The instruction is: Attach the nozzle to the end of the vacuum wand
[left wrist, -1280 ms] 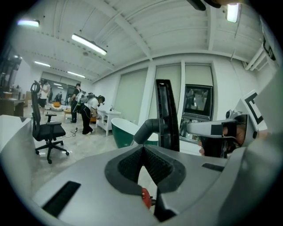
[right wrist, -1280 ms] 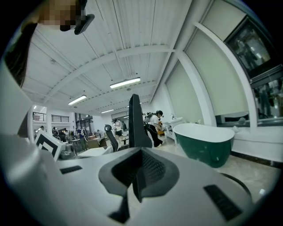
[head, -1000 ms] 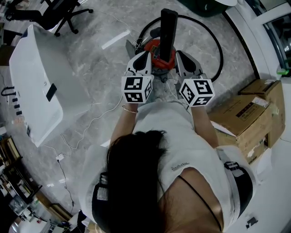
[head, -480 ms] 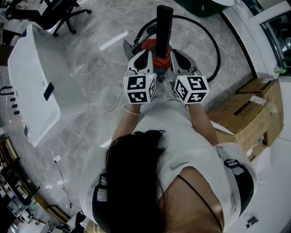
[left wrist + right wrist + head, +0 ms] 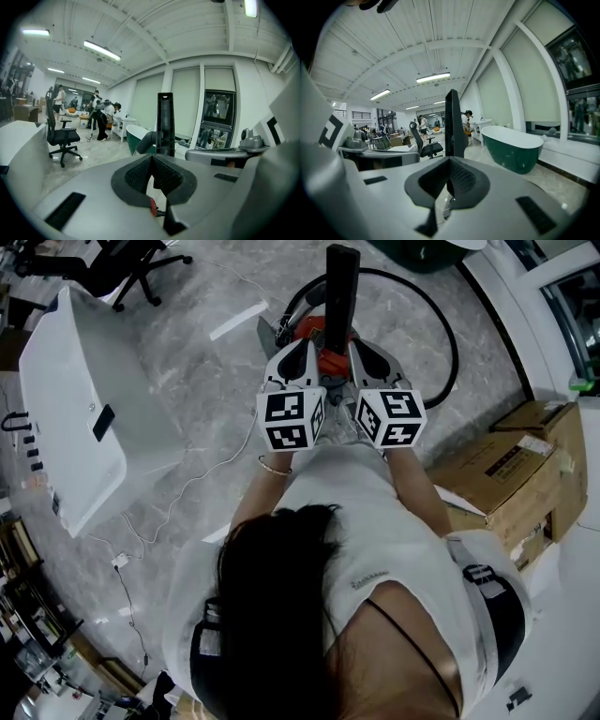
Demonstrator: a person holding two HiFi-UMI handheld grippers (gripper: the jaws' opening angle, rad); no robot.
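A person stood over a red vacuum cleaner (image 5: 322, 343) on a grey stone floor (image 5: 206, 381), holding the left gripper (image 5: 300, 351) and the right gripper (image 5: 362, 351) side by side, their marker cubes almost touching. Both sets of jaws were closed, pad against pad, with nothing between them. The black vacuum wand (image 5: 340, 282) rose upright just beyond the two sets of tips. It stood in line with the narrow gap between the grippers, and no view showed either gripper touching it.

A black hose (image 5: 450, 338) looped wide around the cleaner's right side and ran close to the raised sill along the window wall. Cardboard boxes (image 5: 506, 470) crowded the person's right elbow. To the left, a large white unit (image 5: 66, 427) closed off that edge, its near corner well apart from the cleaner. The strip of floor between them was bare except for a thin white cable (image 5: 187, 488). An office chair (image 5: 131, 268) stood past the unit's far end, and a green bathtub (image 5: 513, 147) sat by the windows beyond the wand.
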